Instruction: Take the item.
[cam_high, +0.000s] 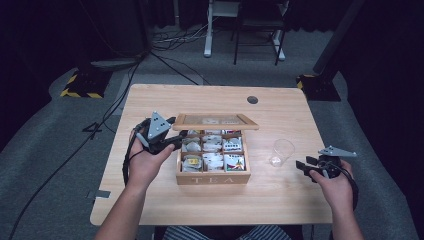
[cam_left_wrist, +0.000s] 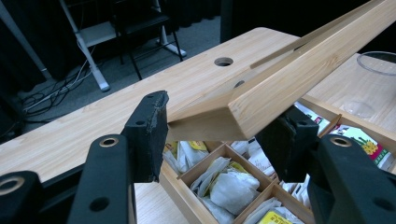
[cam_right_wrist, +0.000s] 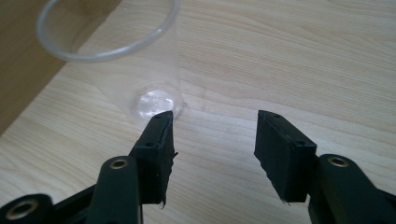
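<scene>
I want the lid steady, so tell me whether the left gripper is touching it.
Touching. In the left gripper view the left gripper is clamped on the corner of the lid.

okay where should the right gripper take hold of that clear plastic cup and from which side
Probably across the cup's wall, below the rim, coming level from its right, where the right gripper already is. The cup stands upright and apart from the tea box, and the jaws are open.
</scene>
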